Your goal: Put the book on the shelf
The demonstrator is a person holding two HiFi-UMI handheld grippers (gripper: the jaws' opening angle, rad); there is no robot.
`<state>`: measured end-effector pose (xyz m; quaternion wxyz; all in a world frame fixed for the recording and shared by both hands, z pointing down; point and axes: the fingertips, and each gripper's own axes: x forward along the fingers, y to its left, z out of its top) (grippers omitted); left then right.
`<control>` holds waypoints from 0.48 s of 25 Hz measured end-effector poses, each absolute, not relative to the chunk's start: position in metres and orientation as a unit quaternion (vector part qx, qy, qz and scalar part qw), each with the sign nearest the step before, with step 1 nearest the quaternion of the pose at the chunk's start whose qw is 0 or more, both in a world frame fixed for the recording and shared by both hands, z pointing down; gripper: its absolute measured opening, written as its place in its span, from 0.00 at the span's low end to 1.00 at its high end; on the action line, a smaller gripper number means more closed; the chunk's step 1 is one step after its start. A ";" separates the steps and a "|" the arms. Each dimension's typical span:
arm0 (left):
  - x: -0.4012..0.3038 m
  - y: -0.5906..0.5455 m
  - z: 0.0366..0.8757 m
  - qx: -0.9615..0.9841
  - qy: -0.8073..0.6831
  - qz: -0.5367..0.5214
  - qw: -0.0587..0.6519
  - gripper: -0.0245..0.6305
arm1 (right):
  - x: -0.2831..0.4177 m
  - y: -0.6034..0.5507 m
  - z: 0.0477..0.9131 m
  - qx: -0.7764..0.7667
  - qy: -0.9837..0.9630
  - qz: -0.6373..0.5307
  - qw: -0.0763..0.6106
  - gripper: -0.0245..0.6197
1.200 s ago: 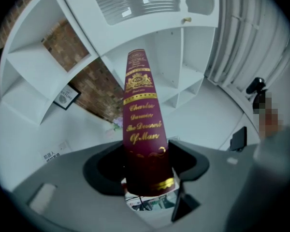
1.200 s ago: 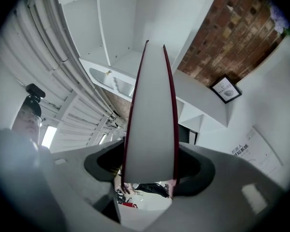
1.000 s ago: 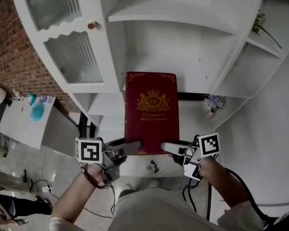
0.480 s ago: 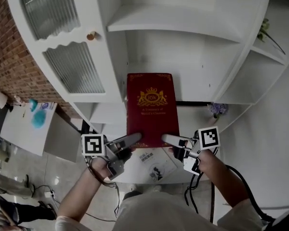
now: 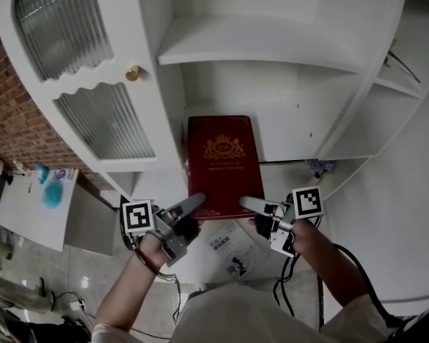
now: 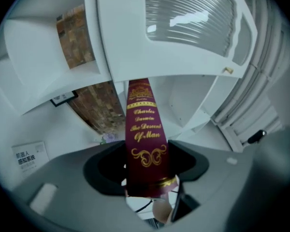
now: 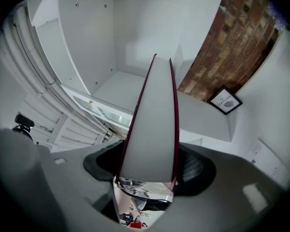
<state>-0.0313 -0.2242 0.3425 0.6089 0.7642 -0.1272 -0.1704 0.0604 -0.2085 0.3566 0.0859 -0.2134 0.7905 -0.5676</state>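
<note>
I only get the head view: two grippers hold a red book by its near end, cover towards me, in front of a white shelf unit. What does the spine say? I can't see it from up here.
Observer: The left gripper view looks straight at the spine of the red book. Gold letters read "Charles Darwin, The Descent of Man".
Operator: And the opposite side?
Observer: The right gripper view shows the pale page edges between the two red covers; the book is shut.
Operator: Anything behind it there?
Observer: A small framed picture hangs on a white surface beside a brick wall.
</note>
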 end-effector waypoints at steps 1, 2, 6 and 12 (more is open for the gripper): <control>-0.032 -0.227 0.341 0.761 -0.125 -0.178 0.611 0.47 | 0.061 -0.211 0.356 -0.218 0.796 -0.558 0.084 0.52; -0.033 -0.229 0.339 0.757 -0.124 -0.186 0.614 0.47 | 0.062 -0.213 0.354 -0.225 0.805 -0.543 0.079 0.53; -0.039 -0.236 0.332 0.745 -0.120 -0.220 0.619 0.48 | 0.072 -0.220 0.339 -0.263 0.837 -0.475 0.066 0.62; -0.038 -0.241 0.332 0.725 -0.116 -0.253 0.630 0.49 | 0.100 -0.224 0.306 -0.323 0.878 -0.344 0.076 0.67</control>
